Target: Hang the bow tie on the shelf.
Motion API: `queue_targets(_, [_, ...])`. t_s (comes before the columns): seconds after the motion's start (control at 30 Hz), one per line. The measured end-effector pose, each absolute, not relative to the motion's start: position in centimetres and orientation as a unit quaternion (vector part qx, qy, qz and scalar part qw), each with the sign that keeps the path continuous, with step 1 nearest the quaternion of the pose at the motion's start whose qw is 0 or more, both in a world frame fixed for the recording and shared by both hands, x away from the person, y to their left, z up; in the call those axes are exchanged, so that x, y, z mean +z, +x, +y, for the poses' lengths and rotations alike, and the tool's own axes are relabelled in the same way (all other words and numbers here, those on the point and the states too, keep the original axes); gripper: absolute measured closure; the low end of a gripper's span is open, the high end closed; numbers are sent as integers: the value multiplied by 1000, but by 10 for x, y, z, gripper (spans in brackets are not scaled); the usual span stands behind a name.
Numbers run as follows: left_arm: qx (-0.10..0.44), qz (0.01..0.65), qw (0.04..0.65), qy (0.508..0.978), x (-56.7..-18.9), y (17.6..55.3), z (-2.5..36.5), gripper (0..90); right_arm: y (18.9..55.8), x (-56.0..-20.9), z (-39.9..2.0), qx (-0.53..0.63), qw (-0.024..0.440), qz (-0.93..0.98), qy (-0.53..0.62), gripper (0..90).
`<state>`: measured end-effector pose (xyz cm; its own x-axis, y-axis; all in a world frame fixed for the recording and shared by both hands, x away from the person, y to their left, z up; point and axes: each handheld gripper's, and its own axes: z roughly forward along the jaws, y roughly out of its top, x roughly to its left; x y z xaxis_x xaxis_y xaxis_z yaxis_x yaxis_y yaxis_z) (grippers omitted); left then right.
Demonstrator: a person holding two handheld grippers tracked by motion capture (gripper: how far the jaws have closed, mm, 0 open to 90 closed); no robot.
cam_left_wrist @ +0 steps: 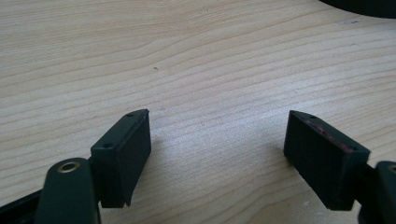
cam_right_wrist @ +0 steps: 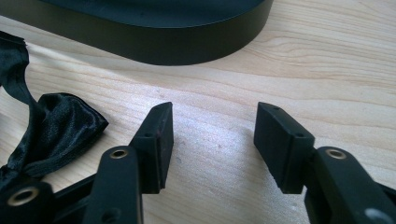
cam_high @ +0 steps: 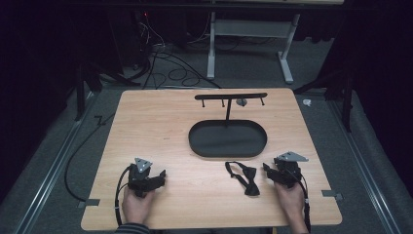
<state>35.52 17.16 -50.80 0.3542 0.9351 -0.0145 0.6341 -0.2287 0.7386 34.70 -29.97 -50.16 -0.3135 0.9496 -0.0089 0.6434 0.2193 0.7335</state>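
Bow tie waits beside my right gripper

Bow tie (cam_high: 245, 177) lies flat on the wooden table (cam_high: 160, 122), near the front edge and just left of my right gripper (cam_high: 267, 168), its thin strap looping away toward the middle of the board. In the right gripper view the satin knot (cam_right_wrist: 56, 126) sits just outside my left-hand jaw, not between the two. Both jaws there stand wide apart with bare wood between them, so I hold nothing on that side. I judge that spread is kept ready to take the fabric, which is soft and will need a pinch on the thick knot rather than on the slippery strap.

My left gripper (cam_high: 160, 174) rests low over the table well apart from the bow tie, and its jaws are also spread wide over empty wood grain, with nothing between the pads (cam_left_wrist: 126, 154). I take it to be parked there so it stays clear while the right side works.

Beyond the bow tie stands a black oval tray (cam_high: 199, 146) with a post rising from it to a crossbar (cam_high: 231, 96) that carries small pegs. The near wall of that tray (cam_right_wrist: 154, 44) runs just ahead of my right jaws. The stand looks meant for hanging, so the bow tie probably belongs on a peg; nothing of that is done yet.
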Motion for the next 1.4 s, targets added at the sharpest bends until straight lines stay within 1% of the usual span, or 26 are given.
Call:
queue_targets(1.07, [224, 523, 336, 751, -508, 355, 172, 234, 346, -502, -297, 324, 235, 746, 533, 475])
queue_targets(1.27, [223, 522, 337, 751, -508, 355, 172, 234, 345, -500, -298, 334, 223, 743, 535, 508])
queue_targets(1.4, [223, 522, 336, 751, -508, 355, 172, 234, 341, -492, -294, 355, 220, 742, 525, 540])
